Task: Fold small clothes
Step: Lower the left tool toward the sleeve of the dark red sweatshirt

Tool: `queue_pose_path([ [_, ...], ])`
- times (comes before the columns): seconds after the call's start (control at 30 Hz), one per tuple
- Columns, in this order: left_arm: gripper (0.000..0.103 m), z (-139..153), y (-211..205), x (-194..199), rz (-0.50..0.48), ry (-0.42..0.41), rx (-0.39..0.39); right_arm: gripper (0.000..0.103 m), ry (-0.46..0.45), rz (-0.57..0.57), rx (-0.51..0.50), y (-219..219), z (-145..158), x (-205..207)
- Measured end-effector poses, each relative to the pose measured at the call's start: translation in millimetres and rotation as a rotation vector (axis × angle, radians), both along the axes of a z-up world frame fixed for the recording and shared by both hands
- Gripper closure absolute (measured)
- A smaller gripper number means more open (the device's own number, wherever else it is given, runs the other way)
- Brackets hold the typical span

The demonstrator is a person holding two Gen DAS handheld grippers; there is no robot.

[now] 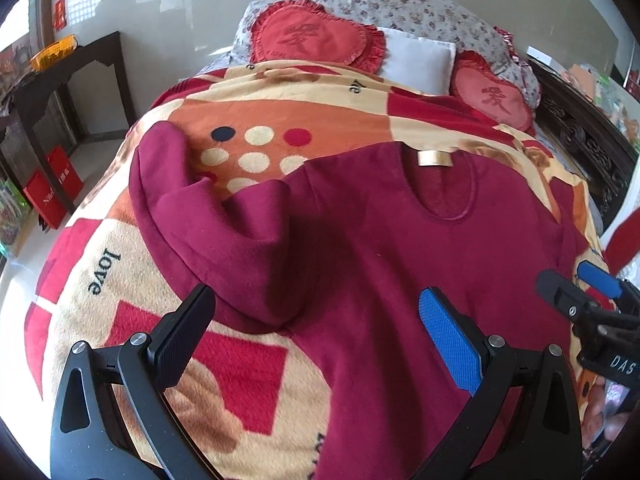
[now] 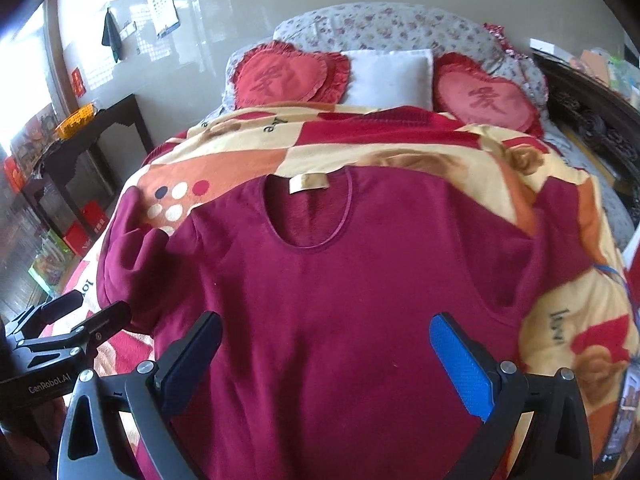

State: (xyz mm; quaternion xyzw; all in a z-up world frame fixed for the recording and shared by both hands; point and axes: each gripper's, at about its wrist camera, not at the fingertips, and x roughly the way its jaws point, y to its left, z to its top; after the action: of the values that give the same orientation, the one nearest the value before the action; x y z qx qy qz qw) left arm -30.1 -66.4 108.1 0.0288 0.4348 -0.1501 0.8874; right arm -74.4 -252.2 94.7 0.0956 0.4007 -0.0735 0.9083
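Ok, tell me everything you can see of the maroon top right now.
The maroon top is a soft, fleecy long-sleeved garment with a scooped neckline and a gold neck label. It lies face up on the patterned blanket, neckline toward the pillows. Its body looks fairly flat; one sleeve lies bunched and curved beside it. Both grippers are open, gripping nothing.

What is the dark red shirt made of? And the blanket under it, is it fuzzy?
The dark red shirt looks like soft, matte brushed knit, maybe fleece: no shine, thick rounded folds at its sleeve. The blanket looks like plush fleece: its printed colours have blurry, fuzzy edges. The neck label looks like smooth, slightly shiny woven fabric.
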Motion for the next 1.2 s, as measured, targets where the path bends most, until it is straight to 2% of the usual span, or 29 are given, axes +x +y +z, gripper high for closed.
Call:
queue_pose_path([
  [0.23,0.001,-9,10,19,0.033,0.016,-0.004,0.0,0.02,0.024,-0.063,11,-11,21],
  [1.2,0.001,-29,48,59,0.123,0.06,-0.007,0.0,0.062,0.058,-0.075,34,-31,50],
])
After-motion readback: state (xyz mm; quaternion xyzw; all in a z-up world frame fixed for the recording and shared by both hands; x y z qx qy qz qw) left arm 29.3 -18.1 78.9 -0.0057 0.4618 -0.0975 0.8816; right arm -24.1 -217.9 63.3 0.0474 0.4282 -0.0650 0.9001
